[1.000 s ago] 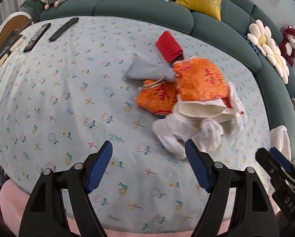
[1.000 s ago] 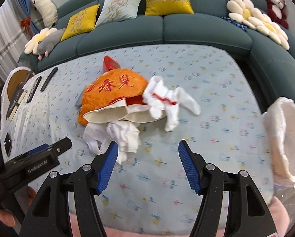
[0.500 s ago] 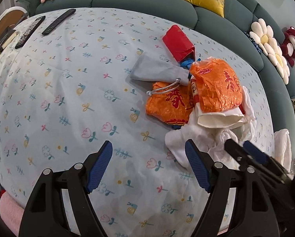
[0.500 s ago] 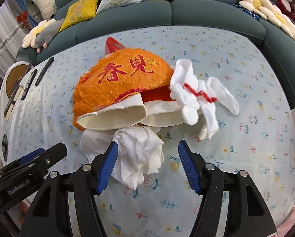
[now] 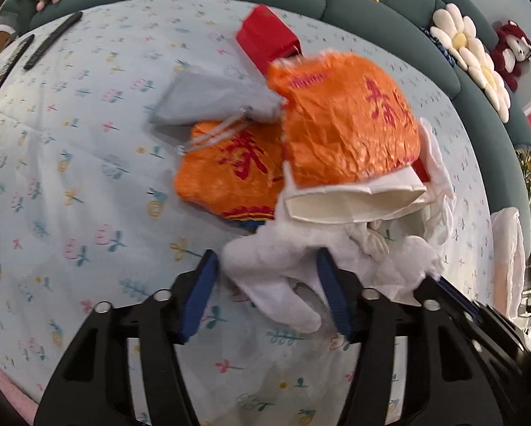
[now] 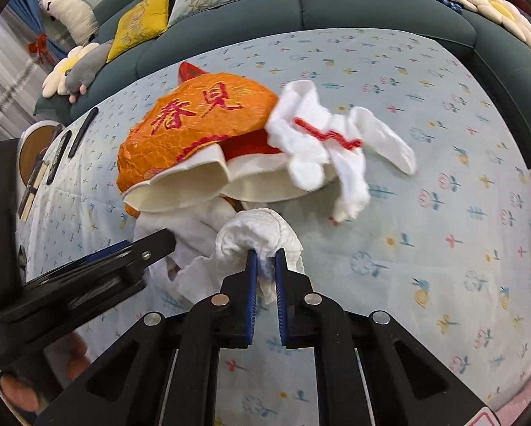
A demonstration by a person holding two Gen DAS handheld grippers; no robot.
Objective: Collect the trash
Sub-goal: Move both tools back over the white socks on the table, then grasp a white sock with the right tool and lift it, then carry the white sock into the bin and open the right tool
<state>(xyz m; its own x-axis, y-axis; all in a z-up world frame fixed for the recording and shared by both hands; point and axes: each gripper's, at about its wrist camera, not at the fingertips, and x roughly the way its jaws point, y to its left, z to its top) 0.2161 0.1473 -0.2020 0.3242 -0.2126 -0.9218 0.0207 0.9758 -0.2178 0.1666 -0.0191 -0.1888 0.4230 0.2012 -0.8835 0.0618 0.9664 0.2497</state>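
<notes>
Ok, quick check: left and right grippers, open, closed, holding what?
Left gripper: open, straddling white tissue, not clamped.
Right gripper: shut on crumpled paper towel.

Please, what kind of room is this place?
Probably a home living room. A curved teal sofa with yellow cushions and plush toys wraps around a table under a floral cloth, and remote controls lie on it.

1. The trash pile sits mid-table on the tablecloth (image 6: 443, 234), with the sofa (image 6: 336, 7) behind.
2. A printed bag (image 6: 201, 120) tops the pile; a crumpled tissue (image 6: 258, 234) lies before it.
3. Remotes (image 5: 52, 44) lie far left.
4. A sock (image 6: 336, 149) lies right of the bag.
</notes>
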